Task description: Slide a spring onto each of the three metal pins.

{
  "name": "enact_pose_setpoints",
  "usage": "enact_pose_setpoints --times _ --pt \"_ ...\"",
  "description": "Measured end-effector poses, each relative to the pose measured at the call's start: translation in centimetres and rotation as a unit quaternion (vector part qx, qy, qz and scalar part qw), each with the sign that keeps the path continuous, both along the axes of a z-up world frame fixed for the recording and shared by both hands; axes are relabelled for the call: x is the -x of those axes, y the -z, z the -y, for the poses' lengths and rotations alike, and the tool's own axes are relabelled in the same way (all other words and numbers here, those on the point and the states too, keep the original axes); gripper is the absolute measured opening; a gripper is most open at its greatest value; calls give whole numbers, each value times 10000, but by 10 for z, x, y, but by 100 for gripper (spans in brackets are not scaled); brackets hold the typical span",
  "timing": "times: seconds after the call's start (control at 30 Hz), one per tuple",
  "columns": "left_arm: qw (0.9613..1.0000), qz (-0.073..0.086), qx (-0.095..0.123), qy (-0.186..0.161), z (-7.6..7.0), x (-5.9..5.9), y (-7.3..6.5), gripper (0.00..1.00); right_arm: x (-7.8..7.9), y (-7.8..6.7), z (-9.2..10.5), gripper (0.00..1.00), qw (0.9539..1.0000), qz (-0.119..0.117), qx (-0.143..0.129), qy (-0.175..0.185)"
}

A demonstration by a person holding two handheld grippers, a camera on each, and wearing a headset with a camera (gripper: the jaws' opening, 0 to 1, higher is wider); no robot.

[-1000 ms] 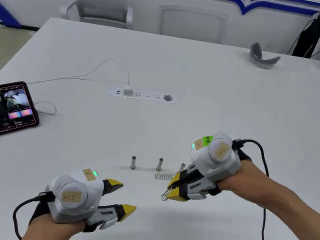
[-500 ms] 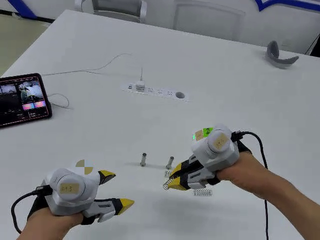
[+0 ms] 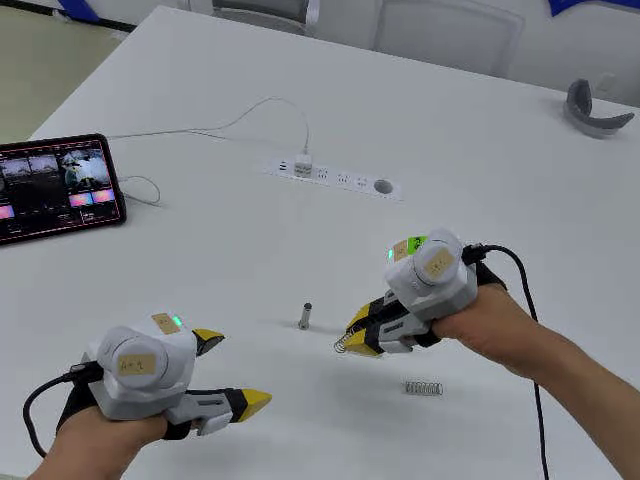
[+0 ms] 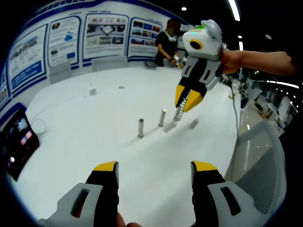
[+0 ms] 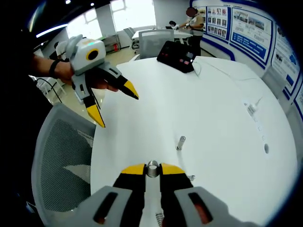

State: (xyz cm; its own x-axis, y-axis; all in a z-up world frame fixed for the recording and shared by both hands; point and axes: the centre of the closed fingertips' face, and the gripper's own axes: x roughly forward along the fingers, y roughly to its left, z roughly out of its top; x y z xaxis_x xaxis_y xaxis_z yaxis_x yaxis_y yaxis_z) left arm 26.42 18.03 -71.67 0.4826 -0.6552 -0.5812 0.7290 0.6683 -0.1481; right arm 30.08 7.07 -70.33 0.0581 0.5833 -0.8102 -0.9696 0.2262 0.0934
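My right gripper (image 3: pixel 356 340) is shut on a small metal spring (image 3: pixel 343 345) that sticks out past its yellow tips. In the right gripper view the spring (image 5: pixel 152 168) sits end-on between the closed jaws, with one upright pin (image 5: pixel 180 142) just beyond. That pin (image 3: pixel 305 316) stands left of the right gripper in the head view. The left gripper view shows two upright pins (image 4: pixel 140 128) (image 4: pixel 162 117), and the held spring (image 4: pixel 179 112) hangs close beside the second. A loose spring (image 3: pixel 424 387) lies on the table. My left gripper (image 3: pixel 232 372) is open and holds nothing.
A white power strip (image 3: pixel 335 177) with a cable lies across the middle of the white table (image 3: pixel 200 250). A tablet (image 3: pixel 55 188) rests at the left edge, a grey curved object (image 3: pixel 597 108) at the far right. People stand in the background.
My right gripper has carried the spring up and left toward the pins and now covers two of them in the head view. My left gripper stays open at lower left.
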Motion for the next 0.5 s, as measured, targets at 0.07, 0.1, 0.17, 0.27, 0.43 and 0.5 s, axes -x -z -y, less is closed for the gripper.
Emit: enact_pose_setpoints --times 0.07,0.1,0.17,0.27,0.43,0.5 --pt "10000 -28 -7 -46 -3 0 1 65 -4 1 -1 12 10000 2 13 -8" --pt "10000 -35 1 -62 -5 -1 1 65 -6 2 -2 12 10000 3 14 -25" --pt "9999 -67 13 -128 -9 -1 2 66 -10 3 -3 12 10000 10 15 -61" --pt "9997 -77 51 -206 -14 -1 1 67 -17 5 -5 12 10000 14 31 -84" --pt "9995 -126 66 -299 -21 2 3 68 -28 8 -8 12 9999 53 76 -146" --pt "9994 -151 60 -320 -22 3 4 69 -33 8 -9 12 9998 76 77 -148"
